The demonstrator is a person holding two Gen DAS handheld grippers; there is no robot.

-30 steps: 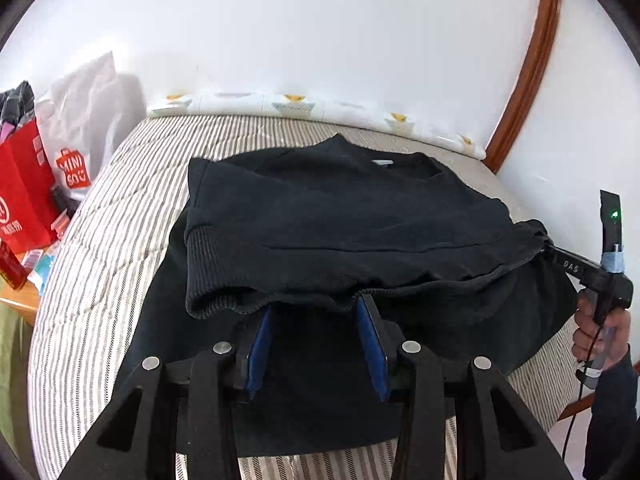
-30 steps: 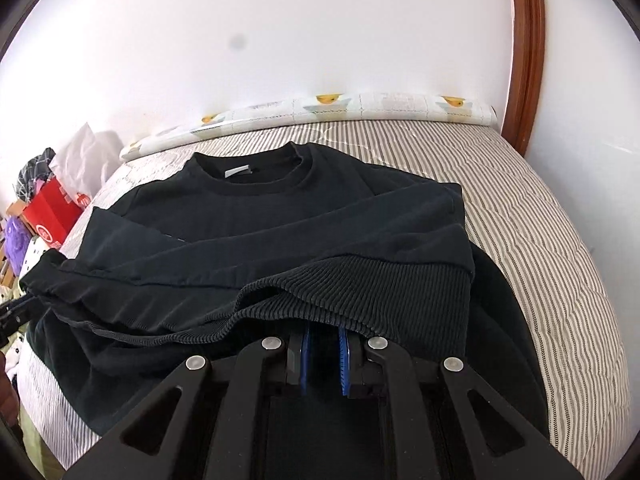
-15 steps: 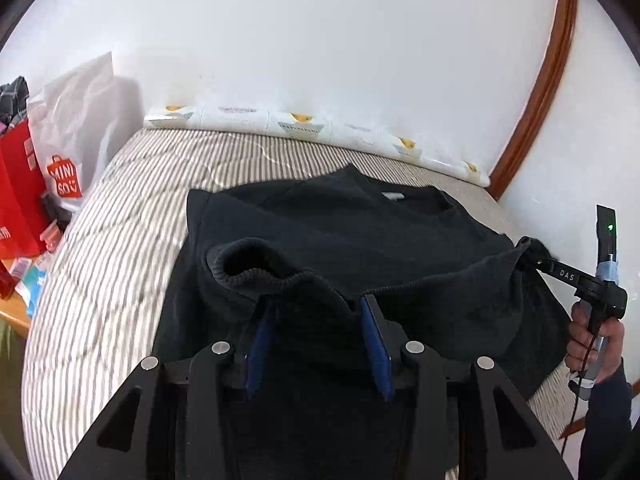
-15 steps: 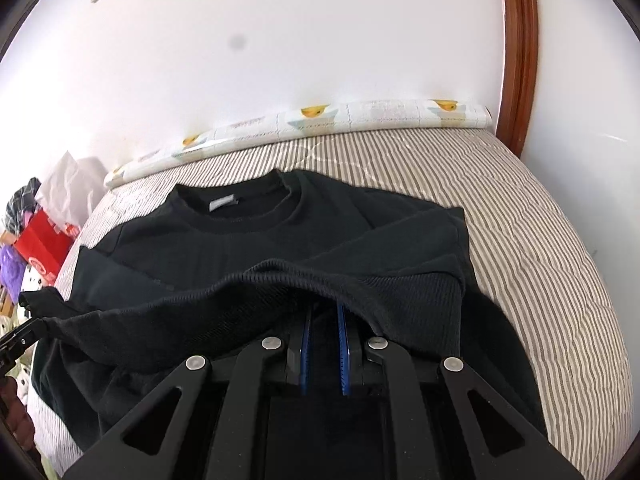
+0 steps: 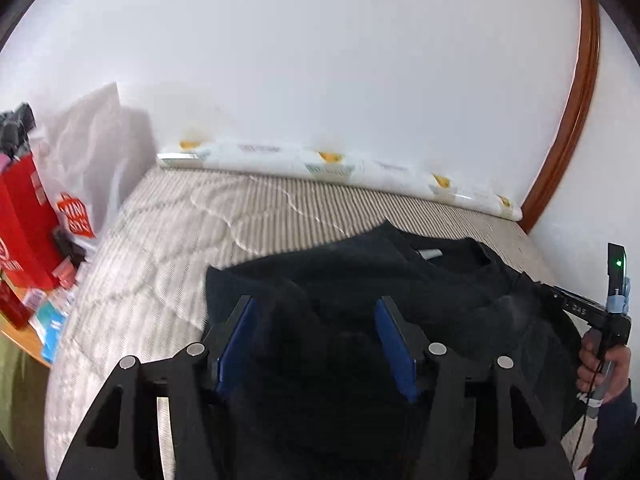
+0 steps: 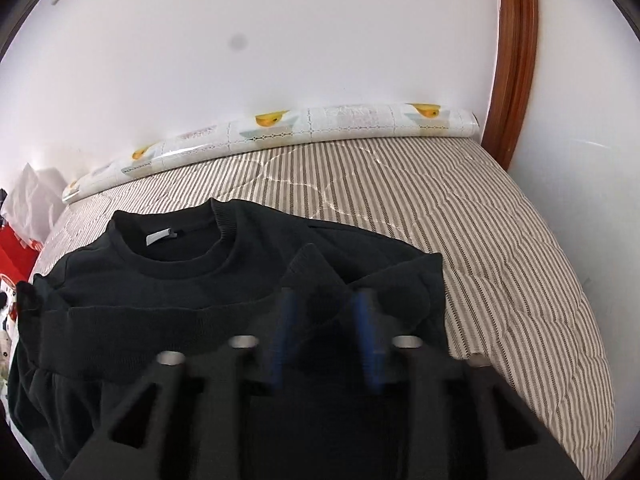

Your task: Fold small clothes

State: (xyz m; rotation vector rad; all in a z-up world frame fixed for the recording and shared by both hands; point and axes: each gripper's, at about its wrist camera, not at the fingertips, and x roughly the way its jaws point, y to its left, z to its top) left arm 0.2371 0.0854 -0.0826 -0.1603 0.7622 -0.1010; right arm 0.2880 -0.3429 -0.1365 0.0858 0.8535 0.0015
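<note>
A black sweater (image 6: 160,280) lies on the striped bed, collar and white label (image 6: 160,237) towards the wall. Its ribbed hem (image 6: 140,324) is folded up over the chest, just short of the collar. My right gripper (image 6: 326,304) is opening; a peak of hem stands loose between its blue pads (image 6: 366,320), which no longer pinch it. My left gripper (image 5: 316,312) is opening too, over the sweater's (image 5: 440,280) left side. Dark cloth lies between its wide-apart pads (image 5: 236,340), untouched. A hand (image 5: 604,360) at the right edge holds the other gripper's handle.
The striped quilt (image 6: 480,240) stretches bare to the right and beyond the collar. A rolled patterned mat (image 6: 280,128) lies along the white wall. A wooden door frame (image 6: 516,60) stands at the right. A red bag (image 5: 24,220) and a white plastic bag (image 5: 92,152) crowd the bed's left side.
Both grippers carried the hem forward over the sweater's body towards the collar. The right jaws went from shut on the hem to apart; the left jaws widened and the cloth dropped between them.
</note>
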